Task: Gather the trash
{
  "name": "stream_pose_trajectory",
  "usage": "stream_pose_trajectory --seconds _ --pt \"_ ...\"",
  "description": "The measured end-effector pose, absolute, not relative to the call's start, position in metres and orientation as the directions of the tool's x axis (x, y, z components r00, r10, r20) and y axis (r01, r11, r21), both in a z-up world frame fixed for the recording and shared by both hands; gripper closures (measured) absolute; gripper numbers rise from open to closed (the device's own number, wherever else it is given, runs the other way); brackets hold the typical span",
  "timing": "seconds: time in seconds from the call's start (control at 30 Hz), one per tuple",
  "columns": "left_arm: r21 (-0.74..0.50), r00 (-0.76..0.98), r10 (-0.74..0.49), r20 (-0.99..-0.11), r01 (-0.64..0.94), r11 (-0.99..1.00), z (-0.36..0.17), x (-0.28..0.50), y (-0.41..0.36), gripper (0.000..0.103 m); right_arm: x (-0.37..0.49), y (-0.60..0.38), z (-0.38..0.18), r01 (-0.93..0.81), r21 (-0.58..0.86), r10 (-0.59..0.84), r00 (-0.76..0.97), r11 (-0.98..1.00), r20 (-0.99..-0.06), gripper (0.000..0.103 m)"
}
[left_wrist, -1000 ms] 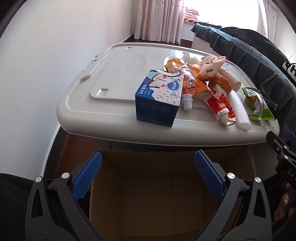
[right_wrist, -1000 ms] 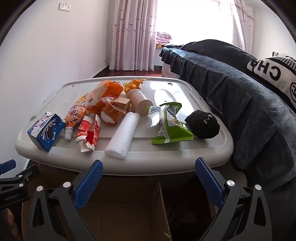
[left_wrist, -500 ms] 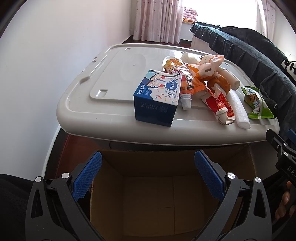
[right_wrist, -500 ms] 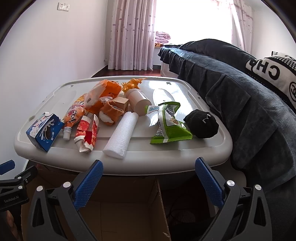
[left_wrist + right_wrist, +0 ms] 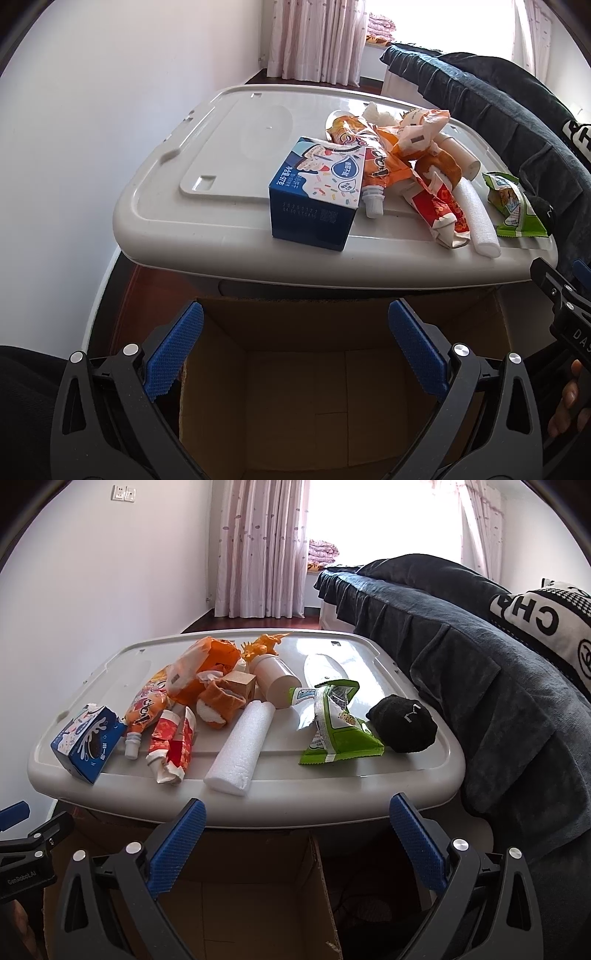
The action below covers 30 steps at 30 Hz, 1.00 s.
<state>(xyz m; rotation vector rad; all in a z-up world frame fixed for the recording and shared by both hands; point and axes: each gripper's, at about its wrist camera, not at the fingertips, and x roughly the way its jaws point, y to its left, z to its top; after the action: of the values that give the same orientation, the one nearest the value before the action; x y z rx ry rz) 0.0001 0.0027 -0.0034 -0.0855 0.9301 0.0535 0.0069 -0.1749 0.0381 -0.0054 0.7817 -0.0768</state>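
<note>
Grey bin-lid surface (image 5: 369, 794) carrying the trash. Open cardboard box (image 5: 332, 398) below its near edge. Across the lid: foam roll (image 5: 242, 747), green snack bag (image 5: 338, 731), blue milk carton (image 5: 314, 192), orange pouch (image 5: 373, 158). Left tongs (image 5: 295, 349) and right tongs (image 5: 297, 843) both spread wide, holding nothing, over the box.

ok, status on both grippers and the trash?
Left gripper open, right gripper open, both empty. Trash on bin lid, blue carton nearest. Cardboard box below; nothing blocking.
</note>
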Motion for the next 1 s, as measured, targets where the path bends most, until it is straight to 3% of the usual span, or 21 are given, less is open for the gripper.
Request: stream_pose_trajectory --seconds 1.0 --pt "-0.056 0.606 0.015 -0.796 -0.098 0.994 0.0006 -0.0031 0.0086 0.005 0.0094 -0.1744 0.0349 0.074 -0.031 -0.074 0.701 0.997 -0.710 0.005"
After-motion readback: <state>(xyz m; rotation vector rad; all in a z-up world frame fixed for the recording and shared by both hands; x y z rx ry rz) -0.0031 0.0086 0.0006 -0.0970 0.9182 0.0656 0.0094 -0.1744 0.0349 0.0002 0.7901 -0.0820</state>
